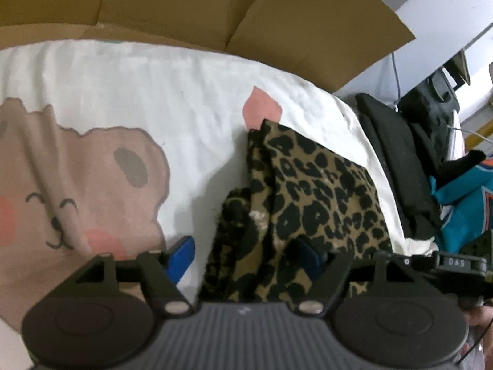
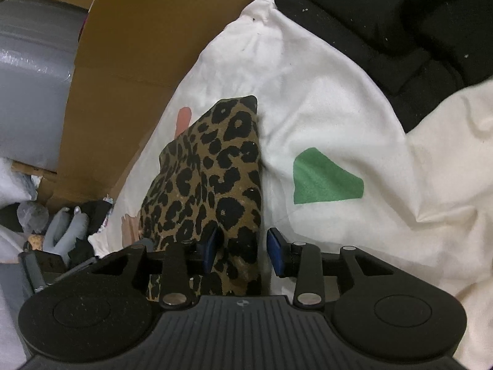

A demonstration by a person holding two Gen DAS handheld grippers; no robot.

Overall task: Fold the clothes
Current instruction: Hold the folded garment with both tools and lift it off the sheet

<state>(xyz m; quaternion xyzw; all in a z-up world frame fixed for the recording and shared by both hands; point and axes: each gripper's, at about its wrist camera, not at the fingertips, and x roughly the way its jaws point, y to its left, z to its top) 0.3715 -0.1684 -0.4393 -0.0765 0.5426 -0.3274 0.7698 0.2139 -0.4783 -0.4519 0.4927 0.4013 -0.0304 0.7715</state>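
Both our jaws are standing wide, gripping nothing: our left gripper [image 1: 246,256] and right gripper [image 2: 243,246] are sitting around the near end of the folded leopard-spotted brown cloth [image 1: 311,191]. We are thinking squeezing evenly would keep the layers lined up. It is lying on the white cartoon bedsheet [image 1: 154,86], beside brown cardboard [image 1: 215,6] and black clothes [image 2: 385,15].

A white sheet [image 1: 185,92] printed with a brown cartoon animal face [image 1: 92,178] and a green patch [image 2: 323,178] covers the supporting surface. Directly ahead of each hand-held gripper, a folded leopard-print garment [image 1: 323,191] lies on it. Beyond the sheet stands brown cardboard [image 1: 215,6]. To the right of the left hand-held gripper [image 1: 246,252], dark clothing [image 1: 394,154] and a teal garment [image 1: 462,203] are piled at the sheet's edge.
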